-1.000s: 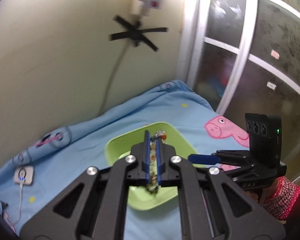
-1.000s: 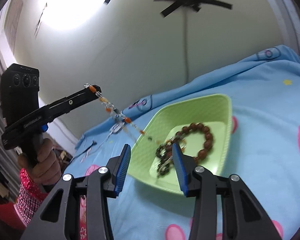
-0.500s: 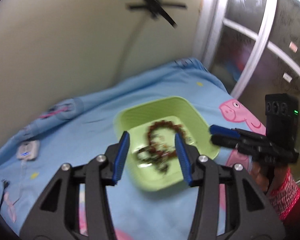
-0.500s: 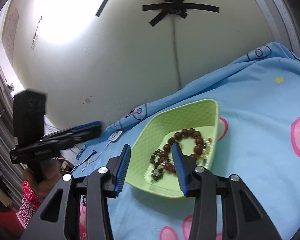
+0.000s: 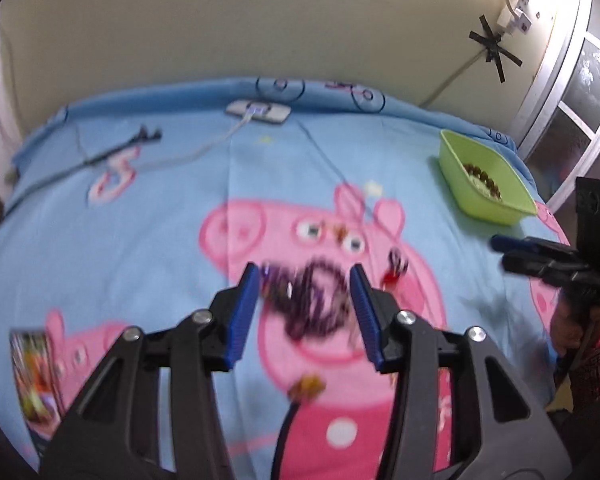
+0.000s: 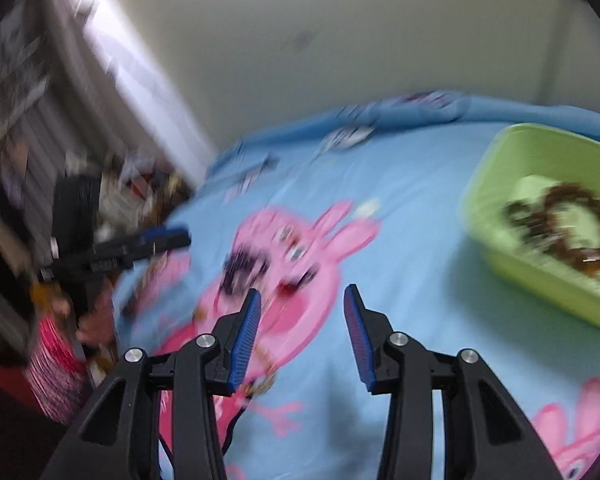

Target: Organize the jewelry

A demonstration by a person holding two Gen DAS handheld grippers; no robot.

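Above blue bedsheet [image 5: 172,208], both tools [image 5: 303,312] [image 6: 300,332] gape, empty.

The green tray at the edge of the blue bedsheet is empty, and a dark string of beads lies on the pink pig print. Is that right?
Not quite: the green tray is not empty. The right wrist view shows brown bead bracelets lying in it. The dark string of beads does lie on the pink pig print of the blue bedsheet.

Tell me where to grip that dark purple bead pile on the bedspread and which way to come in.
Best guess: come from above with the left gripper, already open and framing the dark bead pile. Pinch where the strands bunch thickest, near its middle; the pile lies flat and loose on the bedspread, so one strand could slip. Blur hides finer detail.
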